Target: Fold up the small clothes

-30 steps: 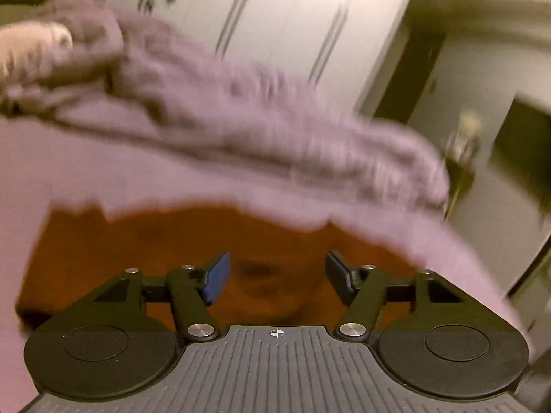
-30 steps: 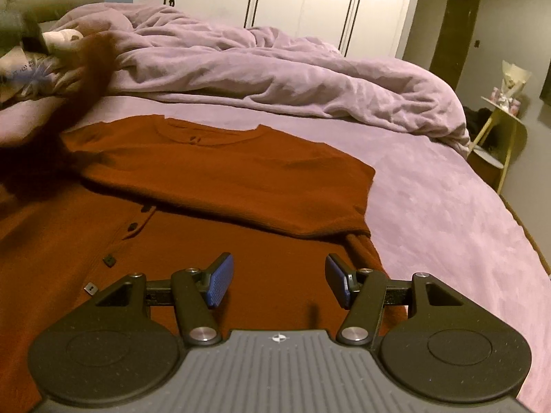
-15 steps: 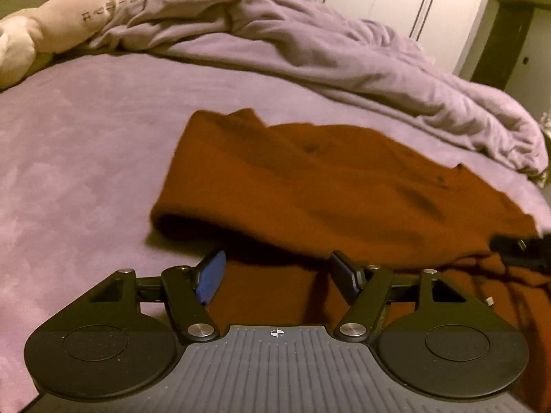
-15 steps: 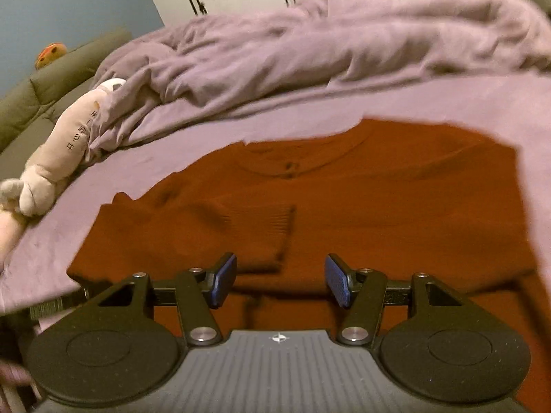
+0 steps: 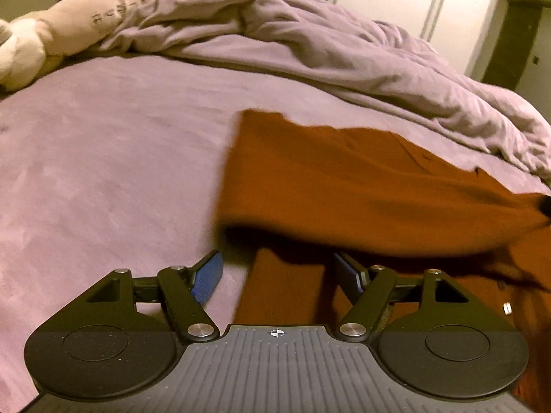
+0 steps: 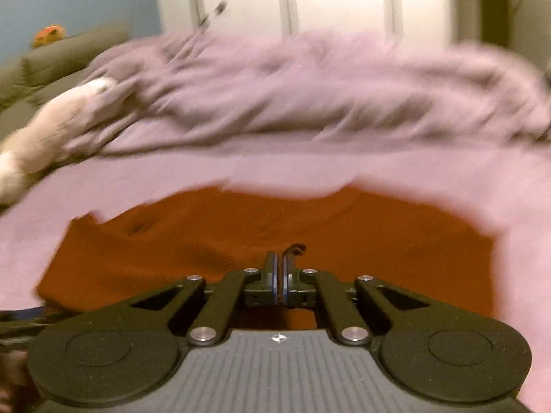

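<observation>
A rust-orange garment (image 5: 361,186) lies on the purple bed sheet (image 5: 103,158), with its upper layer folded over and raised along the near edge. My left gripper (image 5: 279,272) hovers low over the garment's left border. Its jaws are opening, and a strip of the lower layer lies beneath the gap with neither pad touching it. In the blurred right wrist view the same garment (image 6: 206,237) fills the middle. My right gripper (image 6: 279,268) is shut there, with a small dark tuft of the garment's fabric pinched between its pads.
A crumpled purple duvet (image 5: 344,51) runs across the far side of the bed. A cream plush toy (image 5: 86,17) lies at the far left. White wardrobe doors (image 6: 327,0) stand behind, and a green sofa back (image 6: 51,55) is at the left.
The right jaws went from wide apart to closed on the fabric, and that view turned blurred. The left gripper dropped to the garment's left edge and its jaws spread wider.
</observation>
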A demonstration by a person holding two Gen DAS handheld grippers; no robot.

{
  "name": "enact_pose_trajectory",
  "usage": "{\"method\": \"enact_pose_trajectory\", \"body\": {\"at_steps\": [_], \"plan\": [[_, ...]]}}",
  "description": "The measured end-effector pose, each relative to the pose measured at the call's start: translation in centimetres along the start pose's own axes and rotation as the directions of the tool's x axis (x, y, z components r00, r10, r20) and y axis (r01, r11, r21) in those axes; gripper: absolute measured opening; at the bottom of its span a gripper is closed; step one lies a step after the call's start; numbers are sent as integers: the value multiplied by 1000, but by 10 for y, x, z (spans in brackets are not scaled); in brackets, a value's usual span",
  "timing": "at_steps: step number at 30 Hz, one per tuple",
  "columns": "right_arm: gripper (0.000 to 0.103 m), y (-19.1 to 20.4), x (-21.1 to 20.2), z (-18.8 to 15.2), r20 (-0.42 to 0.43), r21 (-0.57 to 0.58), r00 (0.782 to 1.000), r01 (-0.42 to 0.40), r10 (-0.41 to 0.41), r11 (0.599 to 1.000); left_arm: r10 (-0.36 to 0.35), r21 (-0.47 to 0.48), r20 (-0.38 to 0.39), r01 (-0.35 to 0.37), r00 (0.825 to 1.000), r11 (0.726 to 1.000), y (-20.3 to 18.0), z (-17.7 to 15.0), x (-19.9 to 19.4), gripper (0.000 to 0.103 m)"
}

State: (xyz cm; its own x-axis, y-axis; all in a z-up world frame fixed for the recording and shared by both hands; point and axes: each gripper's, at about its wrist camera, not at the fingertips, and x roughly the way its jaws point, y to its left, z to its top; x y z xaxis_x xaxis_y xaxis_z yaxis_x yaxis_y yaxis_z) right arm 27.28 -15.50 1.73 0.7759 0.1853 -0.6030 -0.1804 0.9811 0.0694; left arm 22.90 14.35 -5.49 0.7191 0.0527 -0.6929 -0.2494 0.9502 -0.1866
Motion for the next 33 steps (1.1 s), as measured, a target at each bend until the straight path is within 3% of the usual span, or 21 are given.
{"method": "enact_pose_trajectory", "body": {"at_steps": [2, 4, 9, 13, 16, 20, 21, 23, 26, 30, 33], "plan": [[2, -21, -8, 3, 26, -3, 997, 69, -69, 998, 3, -27, -8, -4, 1000, 1000, -1, 3, 4, 77], [2, -50, -4, -1, -12, 51, 993, 119, -118, 992, -1, -27, -15, 1, 1000, 1000, -6, 4, 6, 77], [6, -103, 15, -30, -169, 192, 983, 99, -67, 976, -1, 34, -15, 2, 1000, 999, -21, 2, 9, 81], [36, -115, 18, -43, -175, 277, 985, 41, 9, 960, 15, 53, -24, -13, 1000, 998, -24, 2, 13, 82], [46, -112, 32, -42, -184, 300, 982, 14, 43, 954, 18, 59, -27, -17, 999, 998, -25, 3, 14, 84], [46, -97, 48, -38, -199, 273, 978, 2, 55, 962, 20, 76, -28, -18, 999, 997, -27, 1, 15, 86], [42, -91, 50, -37, -200, 248, 979, 8, 44, 969, 21, 81, -27, -19, 999, 997, -27, 0, 15, 86], [24, -83, 51, -35, -197, 195, 980, 13, 26, 981, 24, 90, -25, -21, 999, 996, -28, 0, 15, 87], [15, -78, 49, -33, -174, 171, 985, 10, 20, 985, 26, 92, -24, -24, 999, 996, -28, 0, 15, 87], [13, -67, 26, -25, -61, 48, 995, 88, -85, 995, 40, 87, -17, -38, 999, 995, -27, 0, 14, 87], [13, -62, 6, -18, 68, -57, 971, 233, -229, 971, 59, 80, -12, -57, 998, 995, -24, 1, 14, 87]]}}
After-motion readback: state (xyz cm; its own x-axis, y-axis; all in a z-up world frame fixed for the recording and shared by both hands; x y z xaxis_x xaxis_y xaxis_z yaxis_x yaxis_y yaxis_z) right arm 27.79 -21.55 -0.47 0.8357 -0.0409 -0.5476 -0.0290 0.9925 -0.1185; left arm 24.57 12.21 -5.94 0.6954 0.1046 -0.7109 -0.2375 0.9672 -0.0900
